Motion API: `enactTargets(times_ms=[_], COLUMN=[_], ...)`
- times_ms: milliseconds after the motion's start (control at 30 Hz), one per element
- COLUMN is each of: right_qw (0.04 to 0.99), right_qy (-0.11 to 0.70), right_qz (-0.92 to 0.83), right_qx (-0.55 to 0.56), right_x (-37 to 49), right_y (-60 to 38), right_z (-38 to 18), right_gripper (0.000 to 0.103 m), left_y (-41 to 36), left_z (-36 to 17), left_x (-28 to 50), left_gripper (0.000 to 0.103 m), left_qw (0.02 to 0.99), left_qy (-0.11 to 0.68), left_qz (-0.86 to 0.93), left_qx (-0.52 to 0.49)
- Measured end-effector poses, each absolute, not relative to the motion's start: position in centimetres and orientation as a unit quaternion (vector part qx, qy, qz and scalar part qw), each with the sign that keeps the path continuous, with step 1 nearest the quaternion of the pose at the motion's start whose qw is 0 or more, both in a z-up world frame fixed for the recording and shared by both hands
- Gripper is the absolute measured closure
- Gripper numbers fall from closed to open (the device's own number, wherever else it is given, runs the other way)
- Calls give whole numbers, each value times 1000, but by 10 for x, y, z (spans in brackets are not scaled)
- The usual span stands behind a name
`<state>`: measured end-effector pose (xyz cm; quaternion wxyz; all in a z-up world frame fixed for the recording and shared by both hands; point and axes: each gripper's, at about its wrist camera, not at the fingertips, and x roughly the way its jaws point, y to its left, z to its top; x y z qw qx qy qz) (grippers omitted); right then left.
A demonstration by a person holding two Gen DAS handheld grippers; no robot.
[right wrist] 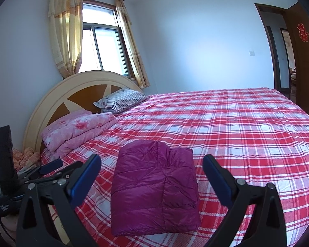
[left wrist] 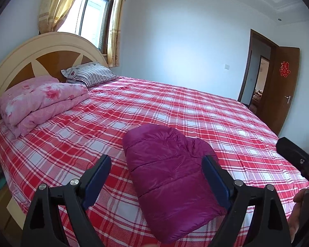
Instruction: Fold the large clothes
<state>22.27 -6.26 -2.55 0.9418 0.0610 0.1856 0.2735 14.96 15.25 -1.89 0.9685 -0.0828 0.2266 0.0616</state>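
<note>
A magenta quilted down jacket (left wrist: 169,177) lies folded into a compact rectangle near the front edge of the bed (left wrist: 175,107); it also shows in the right wrist view (right wrist: 154,189). My left gripper (left wrist: 156,160) is open and empty, held above and in front of the jacket, apart from it. My right gripper (right wrist: 152,160) is open and empty, also hovering in front of the jacket. The right gripper's body shows at the right edge of the left wrist view (left wrist: 298,160). The left gripper shows at the left of the right wrist view (right wrist: 51,166).
The bed has a red and white plaid sheet (right wrist: 237,127). A folded pink floral quilt (left wrist: 41,100) and a striped pillow (left wrist: 90,74) lie by the round headboard (left wrist: 31,47). An open brown door (left wrist: 282,86) stands at the right. A curtained window (right wrist: 101,45) is behind the headboard.
</note>
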Motion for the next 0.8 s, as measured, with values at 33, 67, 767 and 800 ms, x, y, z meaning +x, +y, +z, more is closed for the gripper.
enactTargets(times_ms=[33, 67, 767, 800], right_qw=[942, 942, 937, 937], right_qy=[184, 182, 171, 172], right_qz=[274, 274, 302, 302], right_qx=[61, 61, 39, 39], right_x=[222, 221, 210, 210], right_y=[-63, -63, -49, -50], right_z=[-25, -24, -26, -28], right_gripper=[2, 2, 2, 2], left_y=[153, 152, 148, 147], left_z=[-19, -19, -19, -20], left_x=[149, 150, 151, 151], left_gripper=[13, 13, 4, 4], left_qw=[968, 968, 968, 969], left_qy=[227, 228, 229, 227], left_qz=[65, 65, 92, 92], left_qx=[-81, -79, -45, -41])
